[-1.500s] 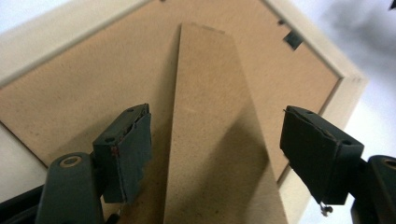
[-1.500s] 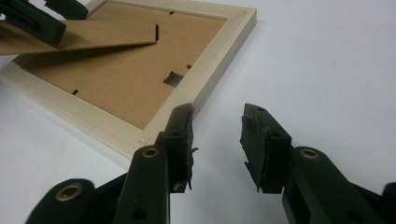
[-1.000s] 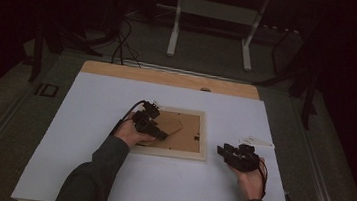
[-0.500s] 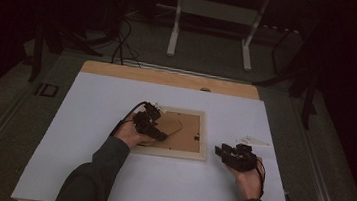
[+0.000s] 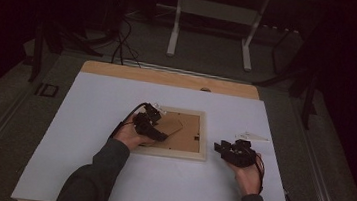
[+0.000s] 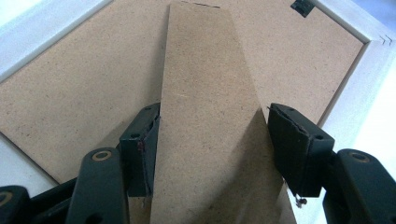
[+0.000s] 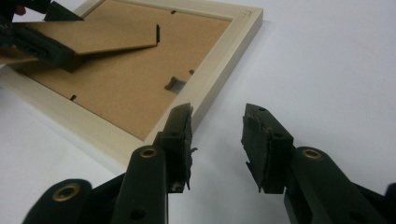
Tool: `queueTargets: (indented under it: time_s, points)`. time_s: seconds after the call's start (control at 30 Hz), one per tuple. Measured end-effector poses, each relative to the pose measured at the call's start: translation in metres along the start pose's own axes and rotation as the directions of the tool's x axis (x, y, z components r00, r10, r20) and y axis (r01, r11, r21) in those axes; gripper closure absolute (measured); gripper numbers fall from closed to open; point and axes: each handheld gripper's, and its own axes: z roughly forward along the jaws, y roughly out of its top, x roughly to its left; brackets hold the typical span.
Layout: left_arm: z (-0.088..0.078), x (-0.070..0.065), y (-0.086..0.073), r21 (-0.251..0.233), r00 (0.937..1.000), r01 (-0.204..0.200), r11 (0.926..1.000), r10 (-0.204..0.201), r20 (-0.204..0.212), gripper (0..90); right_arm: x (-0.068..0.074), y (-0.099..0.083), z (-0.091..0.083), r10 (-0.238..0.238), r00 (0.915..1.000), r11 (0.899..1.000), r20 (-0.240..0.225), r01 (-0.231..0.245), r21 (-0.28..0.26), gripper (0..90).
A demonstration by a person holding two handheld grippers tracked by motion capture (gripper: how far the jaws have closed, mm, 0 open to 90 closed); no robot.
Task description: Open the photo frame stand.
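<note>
A pale wooden picture frame (image 5: 176,154) lies face down on the white table cover, its brown backing board (image 6: 84,93) up. The cardboard easel stand (image 6: 205,93) rises at a slant off the backing (image 7: 121,88). My left gripper (image 6: 210,135) has just been closing; its pads sit on the stand's two long edges, with the stand between them. In the high view the left gripper (image 5: 159,128) lies over the frame's left half. My right gripper (image 7: 217,112) stands open and holds nothing, just off the frame's rim (image 7: 219,60). In the high view the right gripper (image 5: 222,148) is right of the frame.
A small pale flat object (image 5: 251,137) lies on the cover behind the right hand. The wooden tabletop's back edge (image 5: 169,78) shows beyond the white cover (image 5: 83,171). Past it stand a desk's legs (image 5: 176,25) and cables on the dark floor.
The right gripper has drifted slightly left toward the frame. The left hand stays where it was on the easel stand.
</note>
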Motion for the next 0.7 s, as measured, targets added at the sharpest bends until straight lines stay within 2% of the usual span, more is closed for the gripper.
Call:
queueTargets:
  time_s: [0.3, 0.7]
  points:
    - [0.000, -0.003, -0.002, -0.013, 0.9996, -0.018, 0.9997, 0.018, -0.023, 39.9, 0.001, 0.011, 0.004, 0.006, 1.0000, 1.000, -0.005, -0.006, 0.003, 61.7]
    - [-0.005, -0.013, -0.004, -0.039, 0.9964, -0.048, 0.9981, 0.045, -0.071, 39.8, 0.004, 0.027, 0.004, -0.017, 0.9998, 1.000, -0.005, 0.017, 0.003, 61.0]
